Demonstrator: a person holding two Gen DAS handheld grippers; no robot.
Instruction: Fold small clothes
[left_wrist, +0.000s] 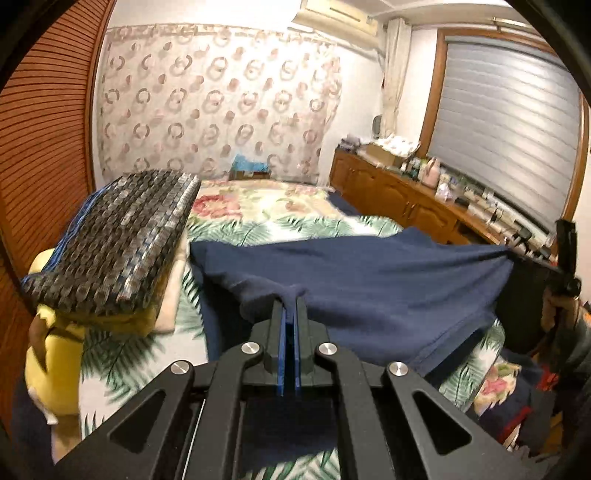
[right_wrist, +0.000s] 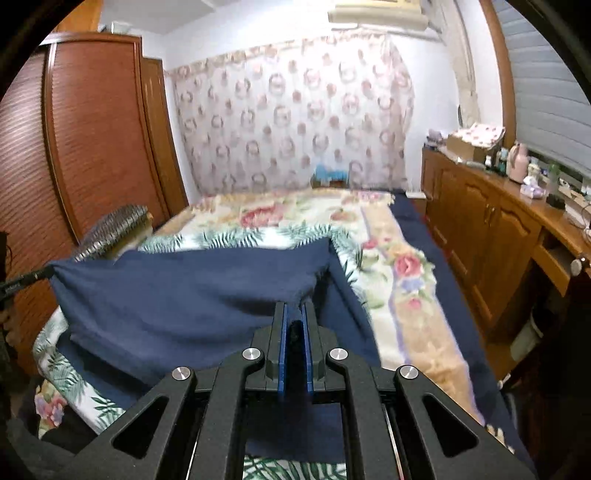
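Observation:
A navy blue garment (left_wrist: 369, 280) hangs stretched between my two grippers above the floral bed (left_wrist: 266, 206). My left gripper (left_wrist: 290, 301) is shut on one edge of it. In the right wrist view the same garment (right_wrist: 184, 291) spreads to the left, and my right gripper (right_wrist: 295, 308) is shut on its other edge. The right gripper shows at the far right of the left wrist view (left_wrist: 565, 258), pinching the cloth's corner. The left gripper shows at the far left of the right wrist view (right_wrist: 22, 282). The lower part of the cloth drapes onto the bed.
A dark patterned cushion (left_wrist: 118, 236) lies on yellow and cream bedding (left_wrist: 62, 354) at the bed's left. A wooden wardrobe (right_wrist: 96, 125) stands at left. A wooden sideboard (right_wrist: 491, 225) with bottles and boxes runs along the right wall. A patterned curtain (left_wrist: 218, 99) hangs behind.

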